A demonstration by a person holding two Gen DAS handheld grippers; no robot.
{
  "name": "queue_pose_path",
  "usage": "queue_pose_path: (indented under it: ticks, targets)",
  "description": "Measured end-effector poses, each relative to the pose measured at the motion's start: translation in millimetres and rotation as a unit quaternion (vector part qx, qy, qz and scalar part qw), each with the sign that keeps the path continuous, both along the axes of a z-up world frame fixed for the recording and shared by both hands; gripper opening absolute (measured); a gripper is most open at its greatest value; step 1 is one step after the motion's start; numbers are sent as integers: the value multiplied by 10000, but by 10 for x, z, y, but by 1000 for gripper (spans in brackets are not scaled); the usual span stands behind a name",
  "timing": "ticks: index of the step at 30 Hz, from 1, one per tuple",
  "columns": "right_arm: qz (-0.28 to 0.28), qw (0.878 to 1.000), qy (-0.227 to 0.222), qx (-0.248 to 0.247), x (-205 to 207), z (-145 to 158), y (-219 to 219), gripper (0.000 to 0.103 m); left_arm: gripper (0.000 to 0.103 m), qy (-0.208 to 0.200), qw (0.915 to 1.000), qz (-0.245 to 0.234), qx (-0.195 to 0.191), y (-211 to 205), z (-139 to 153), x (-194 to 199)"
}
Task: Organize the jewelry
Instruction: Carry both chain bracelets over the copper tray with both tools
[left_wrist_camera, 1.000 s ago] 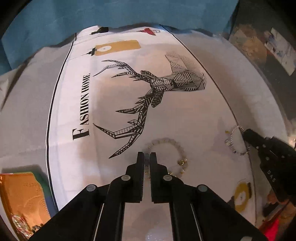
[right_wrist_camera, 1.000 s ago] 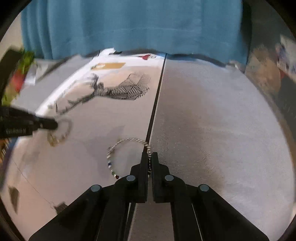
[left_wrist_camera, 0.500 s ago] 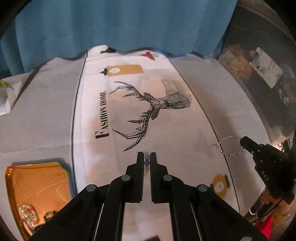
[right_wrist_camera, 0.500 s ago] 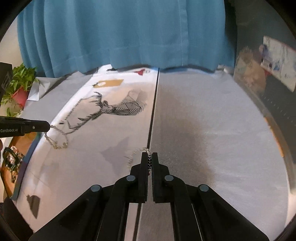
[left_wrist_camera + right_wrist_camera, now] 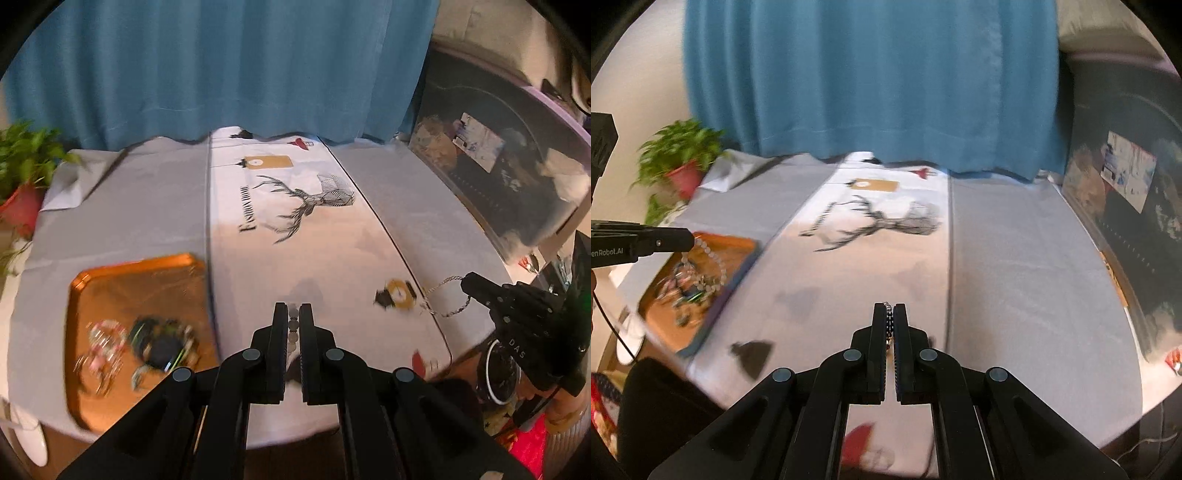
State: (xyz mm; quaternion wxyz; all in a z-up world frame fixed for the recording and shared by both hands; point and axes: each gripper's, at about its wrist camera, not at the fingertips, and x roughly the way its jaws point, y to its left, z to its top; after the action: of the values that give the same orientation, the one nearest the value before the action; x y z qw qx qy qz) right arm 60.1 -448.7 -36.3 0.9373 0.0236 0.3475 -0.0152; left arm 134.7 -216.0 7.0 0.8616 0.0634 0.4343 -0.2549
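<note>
Two hand-held grippers, each closed on one bracelet, above a cloth-covered table before a blue curtain (image 5: 221, 74).

The table is draped in grey and white fabric (image 5: 314, 251) printed with a geometric stag; one potted plant (image 5: 679, 158) is seen at its far left corner. The left gripper (image 5: 294, 314) is clamped on a pale round-bead bracelet (image 5: 713, 264) hanging over one orange rectangular tray (image 5: 129, 288) of heaped jewelry. The right gripper (image 5: 890, 314) is clamped on a thin silver bracelet (image 5: 443, 295) raised above the table's right edge.
</note>
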Motion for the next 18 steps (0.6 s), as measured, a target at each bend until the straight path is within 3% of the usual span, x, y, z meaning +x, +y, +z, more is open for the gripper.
queue_pose_path:
  ticks: [11,18]
  targets:
    - [833,9965,-27,77,-858,144,1099,3,4,-312,9988,378,2,935,118,-978]
    - [1395,9901,113,67,-1275,64,1754,4,4,-194,9986,482,-102,1343,13,-1392]
